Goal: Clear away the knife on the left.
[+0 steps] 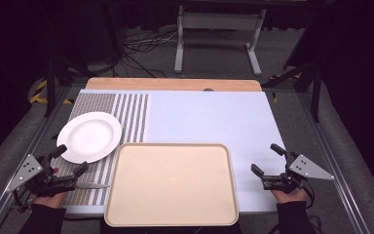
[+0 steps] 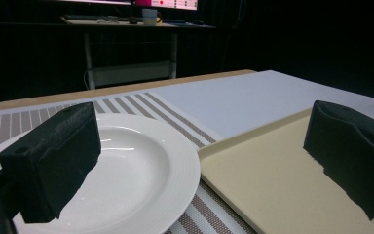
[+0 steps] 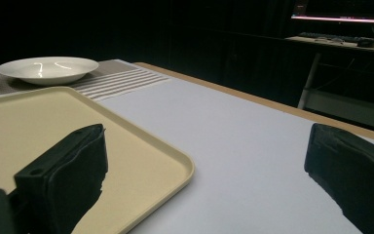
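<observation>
Spanning most of the work surface, the table (image 1: 209,117) carries a pale blue mat; its bare part lies ahead of the right gripper (image 1: 268,161) and to the right of the left gripper (image 1: 70,158). The beige tray (image 1: 171,184) sits between the two grippers, its near-left corner just beside the left gripper and its right edge near the right gripper. The striped placemat (image 1: 126,114) lies under and ahead of the left gripper. The white plate (image 1: 90,136) rests on that placemat directly ahead of the left gripper, with its rim close to the outer jaw tip; in the left gripper view the plate (image 2: 141,170) sits between and beyond the jaws, touching neither. The knife (image 1: 91,185) lies on the placemat just inside the left gripper, beside the tray edge, blade pointing toward the tray.

Both grippers stand with jaws spread wide and hold nothing. The right gripper (image 3: 202,165) hovers over bare mat, the tray (image 3: 126,141) at its inner jaw.

Judged hazards: the plate rim is thin and glossy, so a shallow bite may slip or tip the plate. Closing on the plate where it nears the tray lip could jam a jaw against the tray. A low sweep of the left gripper could nudge the knife out of position.
</observation>
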`<state>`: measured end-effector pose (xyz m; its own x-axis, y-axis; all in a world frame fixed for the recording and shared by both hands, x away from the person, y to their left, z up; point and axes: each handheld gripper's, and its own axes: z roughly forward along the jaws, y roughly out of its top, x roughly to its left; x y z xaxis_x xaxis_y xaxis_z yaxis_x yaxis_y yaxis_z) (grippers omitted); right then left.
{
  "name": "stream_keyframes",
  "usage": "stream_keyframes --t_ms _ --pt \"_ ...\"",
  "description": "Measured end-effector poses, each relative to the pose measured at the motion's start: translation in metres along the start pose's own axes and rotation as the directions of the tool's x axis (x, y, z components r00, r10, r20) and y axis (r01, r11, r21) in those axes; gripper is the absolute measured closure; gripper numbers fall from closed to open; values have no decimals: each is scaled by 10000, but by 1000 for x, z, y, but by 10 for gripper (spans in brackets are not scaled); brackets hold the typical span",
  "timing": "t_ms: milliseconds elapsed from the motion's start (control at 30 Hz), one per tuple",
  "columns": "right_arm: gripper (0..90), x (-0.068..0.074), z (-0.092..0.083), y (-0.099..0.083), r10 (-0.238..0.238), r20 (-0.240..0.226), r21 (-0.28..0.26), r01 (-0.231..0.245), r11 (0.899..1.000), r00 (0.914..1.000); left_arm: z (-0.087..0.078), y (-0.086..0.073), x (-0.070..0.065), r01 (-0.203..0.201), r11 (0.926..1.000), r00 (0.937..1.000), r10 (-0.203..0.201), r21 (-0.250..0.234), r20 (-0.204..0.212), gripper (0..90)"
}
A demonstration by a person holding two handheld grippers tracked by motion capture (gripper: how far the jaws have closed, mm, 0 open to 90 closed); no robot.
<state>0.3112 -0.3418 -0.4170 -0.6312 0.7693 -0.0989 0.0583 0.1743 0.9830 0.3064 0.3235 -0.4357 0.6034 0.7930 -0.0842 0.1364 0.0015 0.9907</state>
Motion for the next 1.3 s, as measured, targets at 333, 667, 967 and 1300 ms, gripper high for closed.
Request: stream_keyframes --t_ms 333,667,967,1300 --pt "15 1 2 -2 30 133 47 -31 10000 9999 0 0 0 -57 9998 10000 56 211 74 2" --pt "15 0 3 -2 65 -29 113 -65 9999 10000 0 5 1 -297 9980 9985 271 558 466 5" --pt "9 -1 8 -2 185 -400 358 -171 9992 9990 -3 21 6 -601 9866 9950 471 1514 880 5" --pt "9 -4 8 -6 538 -371 405 -523 9978 9979 -4 43 8 -1400 9559 9868 1133 2580 1157 5"
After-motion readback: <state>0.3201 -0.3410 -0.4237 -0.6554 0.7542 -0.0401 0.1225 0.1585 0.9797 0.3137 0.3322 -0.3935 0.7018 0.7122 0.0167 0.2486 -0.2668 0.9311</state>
